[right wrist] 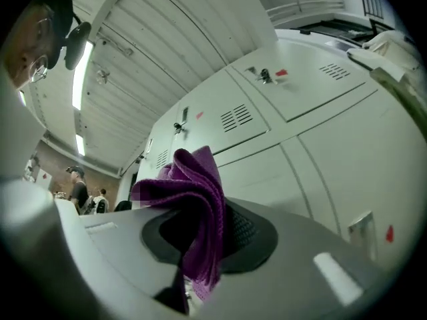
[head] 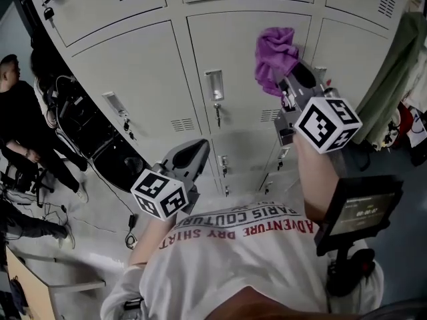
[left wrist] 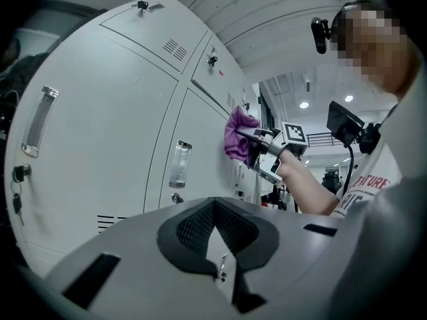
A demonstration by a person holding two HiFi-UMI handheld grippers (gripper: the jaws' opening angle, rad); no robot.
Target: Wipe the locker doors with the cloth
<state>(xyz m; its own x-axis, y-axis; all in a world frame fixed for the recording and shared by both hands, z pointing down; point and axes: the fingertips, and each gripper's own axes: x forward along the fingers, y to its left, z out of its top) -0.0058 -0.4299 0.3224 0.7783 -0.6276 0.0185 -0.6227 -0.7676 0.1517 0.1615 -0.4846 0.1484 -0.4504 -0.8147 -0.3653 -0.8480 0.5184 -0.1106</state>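
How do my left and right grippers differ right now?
The right gripper is shut on the purple cloth; the left gripper is shut on nothing. The right is raised to a locker door; the left is held lower. Both carry marker cubes.

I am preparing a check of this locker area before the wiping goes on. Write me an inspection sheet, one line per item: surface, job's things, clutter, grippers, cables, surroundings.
Surface: pale grey locker doors, all closed, with vents and handles; keys hang in some locks.
Job's things: purple cloth, bunched, pressed against a door.
Clutter: green fabric hangs to the right of the lockers.
Grippers: right gripper shut on the cloth; left gripper held low, jaws together, nothing between them.
Cables: looped cable by dark equipment at the left.
Surroundings: person in black at the left; small screen on a mount at the right.
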